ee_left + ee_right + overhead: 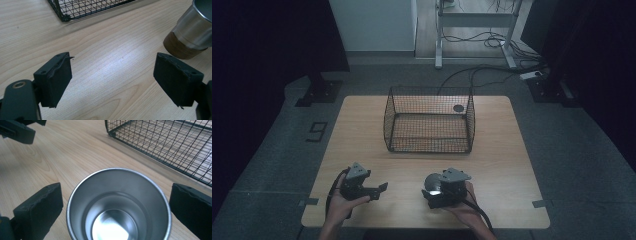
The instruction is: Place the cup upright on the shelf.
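Note:
A steel cup (432, 184) with a brown base band (180, 48) stands upright and empty on the wooden table (362, 145), near the front edge. My right gripper (435, 193) reaches around it. In the right gripper view the cup (117, 220) sits between the two black pads (37, 210), a narrow gap showing on each side, so my right gripper (116, 205) is open. My left gripper (379, 191) hovers to the cup's left, held in a hand. Its jaws stand wide apart over bare wood (112, 80), with nothing between them.
A black wire basket (429, 145) stands empty at the middle of the table, beyond both grippers. Its near corner shows in the left gripper view (82, 7) and its front wall in the right gripper view (170, 142). Dark floor surrounds the table.

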The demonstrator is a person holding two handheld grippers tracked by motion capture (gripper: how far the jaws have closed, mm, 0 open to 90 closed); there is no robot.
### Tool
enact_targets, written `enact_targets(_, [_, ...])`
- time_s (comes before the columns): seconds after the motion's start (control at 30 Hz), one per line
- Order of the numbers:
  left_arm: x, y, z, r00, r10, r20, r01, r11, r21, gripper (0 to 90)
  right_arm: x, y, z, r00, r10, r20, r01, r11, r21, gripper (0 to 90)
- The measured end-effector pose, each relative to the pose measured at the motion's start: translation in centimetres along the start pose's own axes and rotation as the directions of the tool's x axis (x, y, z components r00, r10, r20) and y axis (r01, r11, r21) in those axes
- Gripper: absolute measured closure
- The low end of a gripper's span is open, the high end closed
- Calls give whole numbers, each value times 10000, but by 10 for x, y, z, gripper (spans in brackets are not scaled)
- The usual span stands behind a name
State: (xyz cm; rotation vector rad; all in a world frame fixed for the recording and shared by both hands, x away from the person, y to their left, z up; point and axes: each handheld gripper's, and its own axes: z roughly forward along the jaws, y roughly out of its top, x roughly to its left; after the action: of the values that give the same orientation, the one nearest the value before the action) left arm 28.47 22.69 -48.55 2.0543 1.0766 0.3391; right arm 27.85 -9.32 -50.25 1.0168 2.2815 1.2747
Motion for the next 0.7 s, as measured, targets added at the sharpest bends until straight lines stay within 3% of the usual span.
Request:
enact_targets(0.2, [0, 0, 1, 10000, 25, -2, -25, 10000, 24, 155, 0, -5, 8, 10000, -79, 25, 78, 9994, 323, 15])
enact_targets(0.3, [0, 0, 1, 10000, 37, 1, -37, 10000, 38, 155, 2, -8, 11, 9995, -296, 118, 290, 9985, 464, 90])
enact_targets(0.4, [-1, 0, 1, 10000, 42, 6, -42, 10000, 41, 155, 4, -10, 13, 9958, -764, 504, 733, 9955, 603, 134])
enact_targets(0.7, [0, 0, 1, 10000, 39, -5, -39, 10000, 33, 155, 2, -10, 13, 9963, -748, 412, 722, 9955, 619, 141])
